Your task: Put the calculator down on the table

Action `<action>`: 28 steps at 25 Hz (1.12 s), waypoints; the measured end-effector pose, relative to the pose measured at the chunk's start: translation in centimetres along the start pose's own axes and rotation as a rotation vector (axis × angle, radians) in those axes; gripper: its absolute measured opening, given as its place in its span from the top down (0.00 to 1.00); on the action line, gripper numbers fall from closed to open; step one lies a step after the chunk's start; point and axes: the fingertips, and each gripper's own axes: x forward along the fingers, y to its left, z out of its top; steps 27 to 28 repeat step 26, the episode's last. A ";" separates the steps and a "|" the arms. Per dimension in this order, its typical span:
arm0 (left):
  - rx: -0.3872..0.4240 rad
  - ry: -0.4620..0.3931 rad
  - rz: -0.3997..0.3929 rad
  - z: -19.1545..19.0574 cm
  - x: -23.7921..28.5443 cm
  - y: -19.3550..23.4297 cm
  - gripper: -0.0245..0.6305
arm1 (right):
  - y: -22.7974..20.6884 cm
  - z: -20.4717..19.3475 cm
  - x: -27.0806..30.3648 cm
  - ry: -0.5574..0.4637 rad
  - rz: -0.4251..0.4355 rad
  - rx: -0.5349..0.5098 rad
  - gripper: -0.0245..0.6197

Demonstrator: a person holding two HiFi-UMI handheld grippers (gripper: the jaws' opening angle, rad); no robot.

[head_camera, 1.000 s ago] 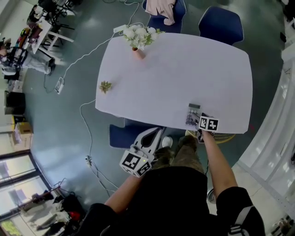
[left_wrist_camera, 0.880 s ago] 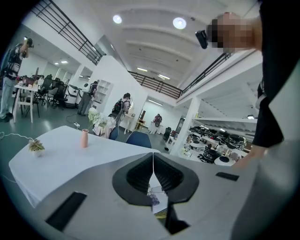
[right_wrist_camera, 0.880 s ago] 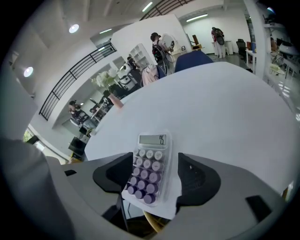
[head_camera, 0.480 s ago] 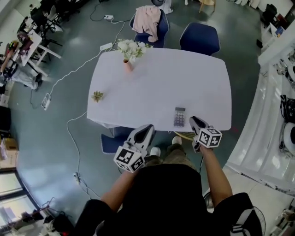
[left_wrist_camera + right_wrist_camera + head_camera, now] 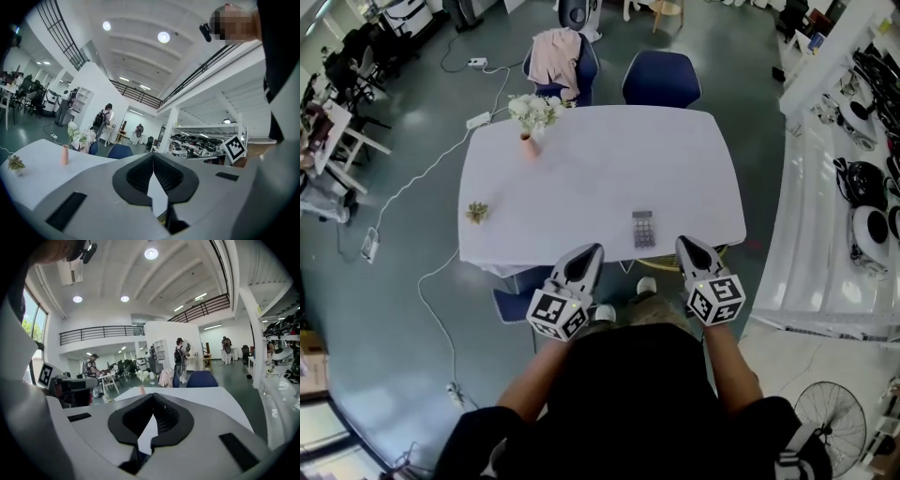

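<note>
The calculator [image 5: 643, 229], grey with purple keys, lies flat on the white table [image 5: 581, 169] near its front edge, free of both grippers. My right gripper [image 5: 686, 246] is held back from the table, just right of the calculator, its jaws shut with nothing between them. My left gripper [image 5: 590, 253] hovers off the front edge, left of the calculator, also shut and empty. In the left gripper view [image 5: 153, 157] and the right gripper view [image 5: 152, 397] the jaw tips meet; the calculator is hidden there.
A pink vase of white flowers [image 5: 531, 114] stands at the table's far left and a small plant [image 5: 476, 212] at the left edge. Blue chairs [image 5: 661, 80] stand behind the table, another [image 5: 514, 302] below the front edge. Cables run across the floor at left.
The right gripper let go of the calculator, drew back off the table and shut. Both grippers rose and the head view pulled away, with the calculator left lying on the table.
</note>
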 end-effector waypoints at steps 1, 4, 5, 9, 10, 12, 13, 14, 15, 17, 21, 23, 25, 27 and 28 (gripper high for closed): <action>0.003 -0.010 0.002 0.3 0.0 0.1 0.96 | 0.4 0.6 -0.2 -0.020 -0.002 -0.003 0.96; 0.004 -0.025 -0.007 1.1 0.1 0.1 0.95 | 1.2 1.9 -0.8 -0.054 -0.011 -0.022 0.96; 0.006 -0.028 -0.014 1.3 0.3 -0.1 0.96 | 1.3 2.3 -0.9 -0.061 -0.013 -0.027 0.96; 0.018 -0.033 -0.030 1.4 1.2 0.2 0.96 | 1.2 3.3 -0.7 -0.094 -0.015 -0.043 0.97; 0.014 -0.030 -0.032 1.5 1.3 0.2 0.96 | 1.2 3.5 -0.6 -0.095 -0.015 -0.043 0.96; 0.016 -0.032 -0.038 2.0 1.7 -0.1 0.96 | 0.8 3.6 -0.7 -0.090 -0.022 -0.040 0.96; 0.022 -0.036 -0.041 2.4 2.1 -0.4 0.95 | 0.4 3.6 -0.8 -0.088 -0.028 -0.033 0.97; 0.030 -0.039 -0.043 2.7 2.5 -0.6 0.95 | -0.1 3.7 -0.9 -0.088 -0.035 -0.022 0.96; 0.038 -0.041 -0.043 2.9 2.8 -0.7 0.96 | -0.5 3.7 -1.0 -0.090 -0.041 -0.013 0.97; 0.052 -0.042 -0.045 3.1 3.3 -0.9 0.96 | -1.1 3.8 -1.2 -0.095 -0.053 -0.012 0.96; 0.048 -0.028 -0.051 2.7 3.9 -0.9 0.96 | -1.7 4.1 -1.5 -0.115 -0.069 -0.021 0.96; 0.058 -0.032 -0.056 2.7 4.1 -1.2 0.96 | -2.0 4.4 -1.9 -0.127 -0.074 -0.020 0.96; 0.070 -0.038 -0.063 2.8 4.3 -1.7 0.96 | -2.4 4.6 -2.3 -0.136 -0.079 -0.022 0.96; 0.075 -0.041 -0.066 2.8 4.4 -1.9 0.96 | -2.6 4.7 -2.5 -0.139 -0.081 -0.023 0.97; 0.075 -0.041 -0.066 2.8 4.4 -1.9 0.96 | -2.6 4.7 -2.5 -0.139 -0.081 -0.023 0.97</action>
